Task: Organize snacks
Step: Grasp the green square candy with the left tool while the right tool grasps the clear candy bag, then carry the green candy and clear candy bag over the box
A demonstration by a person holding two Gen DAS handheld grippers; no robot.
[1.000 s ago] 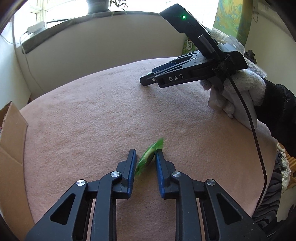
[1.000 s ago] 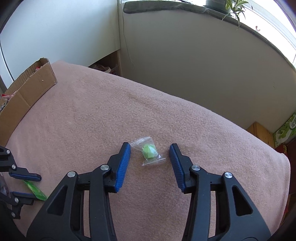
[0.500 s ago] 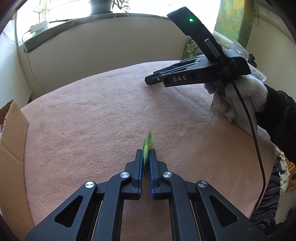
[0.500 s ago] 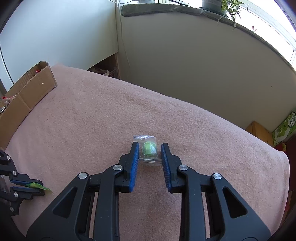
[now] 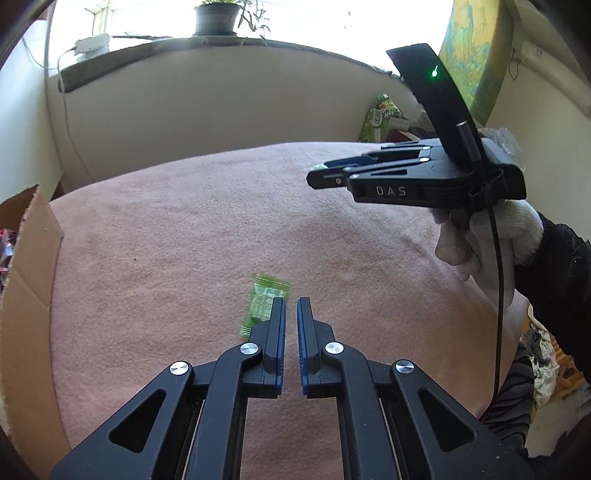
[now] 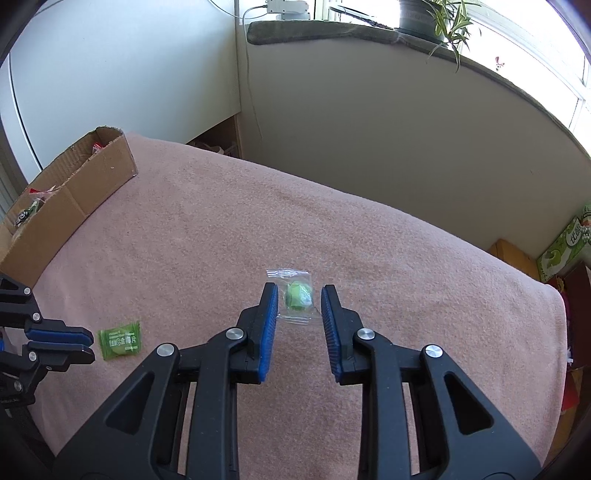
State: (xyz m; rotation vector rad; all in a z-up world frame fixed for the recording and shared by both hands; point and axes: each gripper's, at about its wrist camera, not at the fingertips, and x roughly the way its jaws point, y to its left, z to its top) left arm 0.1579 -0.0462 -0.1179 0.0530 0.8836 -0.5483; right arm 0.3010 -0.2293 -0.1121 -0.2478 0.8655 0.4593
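A flat green snack packet (image 5: pixel 263 303) lies on the pink blanket just left of my left gripper (image 5: pixel 291 301), whose jaws are nearly closed and hold nothing. The packet also shows in the right wrist view (image 6: pixel 120 340), beside the left gripper's tips (image 6: pixel 86 345). A clear wrapper with a green candy (image 6: pixel 297 295) lies between the fingers of my right gripper (image 6: pixel 298 291). Those jaws stand apart and are not pressing it. The right gripper (image 5: pixel 321 176) shows raised at the right in the left wrist view.
A cardboard box (image 6: pixel 79 194) with several snacks inside stands at the left edge of the blanket-covered table (image 6: pixel 369 240); it also shows in the left wrist view (image 5: pixel 27 266). A wall and window sill with a plant (image 6: pixel 436 14) lie beyond.
The left gripper was shut on the green packet; the packet has slipped out and now lies flat on the blanket. The right gripper closed around the candy wrapper, then widened.
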